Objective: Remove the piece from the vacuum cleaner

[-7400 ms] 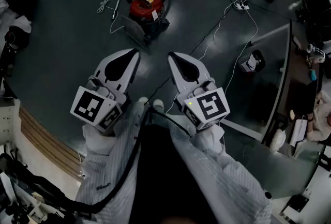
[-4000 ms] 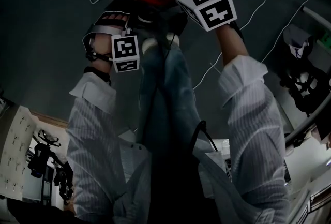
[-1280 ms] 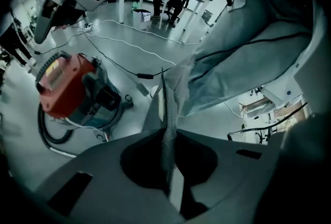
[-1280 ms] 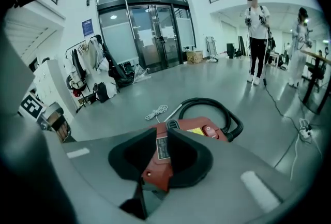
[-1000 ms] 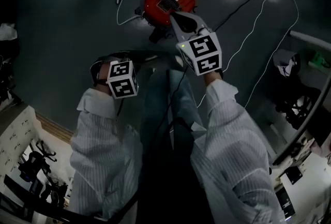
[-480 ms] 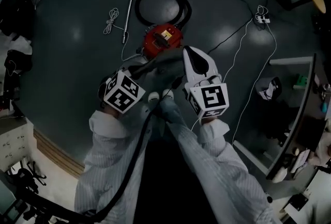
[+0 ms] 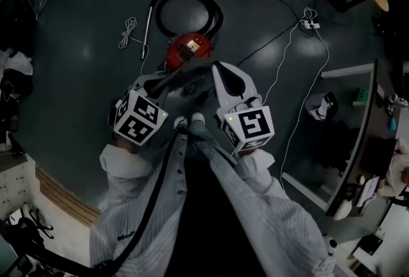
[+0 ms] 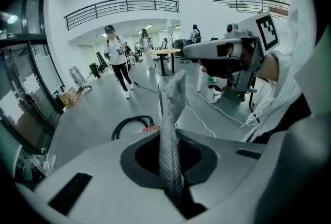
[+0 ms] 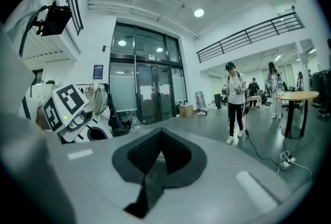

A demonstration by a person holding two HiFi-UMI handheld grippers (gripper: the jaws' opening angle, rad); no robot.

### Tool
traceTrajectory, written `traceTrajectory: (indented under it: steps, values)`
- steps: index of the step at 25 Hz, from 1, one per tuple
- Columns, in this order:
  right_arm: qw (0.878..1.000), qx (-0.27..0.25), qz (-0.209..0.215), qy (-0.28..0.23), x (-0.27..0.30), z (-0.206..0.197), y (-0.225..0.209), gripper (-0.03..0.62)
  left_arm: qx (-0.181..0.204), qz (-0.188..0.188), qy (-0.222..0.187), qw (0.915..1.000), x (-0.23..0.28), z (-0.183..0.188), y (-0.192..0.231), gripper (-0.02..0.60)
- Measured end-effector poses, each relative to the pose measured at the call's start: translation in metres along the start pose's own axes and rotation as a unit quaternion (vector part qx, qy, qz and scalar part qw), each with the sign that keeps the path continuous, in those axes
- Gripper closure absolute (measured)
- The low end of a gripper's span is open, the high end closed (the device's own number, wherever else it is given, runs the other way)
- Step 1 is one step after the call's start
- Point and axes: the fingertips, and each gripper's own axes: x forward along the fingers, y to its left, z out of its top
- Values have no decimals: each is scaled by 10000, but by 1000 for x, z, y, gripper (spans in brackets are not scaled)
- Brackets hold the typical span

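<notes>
Looking down in the head view, the round red vacuum cleaner [image 7: 190,48] sits on the floor, and the left tool [image 7: 152,85] carries a long grey woven-textured piece [image 7: 176,74] above it. Removal looks done, with only setting it aside left.

Left gripper view: that tool is clenched on the piece, which stands upright, its top free and bent over.

Right gripper view: the right tool [image 9: 147,187] is closed, empty.

Piece out, and I stand upright again

My left claw [image 7: 155,85], bare at the start, now pinches the long grey mesh fabric piece [image 8: 169,135], lifted off the round red vacuum cleaner [image 7: 190,48]. My right claw [image 7: 222,69] has left its lid, and the cleaner lies farther below me than a second ago.
</notes>
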Motion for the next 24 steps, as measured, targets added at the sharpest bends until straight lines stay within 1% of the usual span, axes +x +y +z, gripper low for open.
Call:
traceTrajectory:
  steps: [7, 9, 11, 15, 20, 24]
  values:
    - [10000, -33, -21, 29, 2, 6, -4, 594, -90, -62, -141, 9998, 2, 6, 5, 568]
    - [10000, -54, 32, 5, 2, 6, -3, 594, -116, -56, -176, 9998, 3, 8, 7, 568]
    - [9999, -84, 69, -15, 2, 5, -3, 594, -99, -61, -196, 9997, 5, 10, 6, 568]
    - [10000, -59, -11, 75, 3, 5, -2, 594, -54, -81, -222, 9997, 4, 11, 5, 568]
    - [9999, -64, 44, 92, 3, 3, 2, 594, -66, -106, -243, 9996, 3, 10, 4, 568]
    - [9998, -115, 156, 43, 1, 0, 7, 594, -3, -146, -202, 9997, 4, 7, -2, 568]
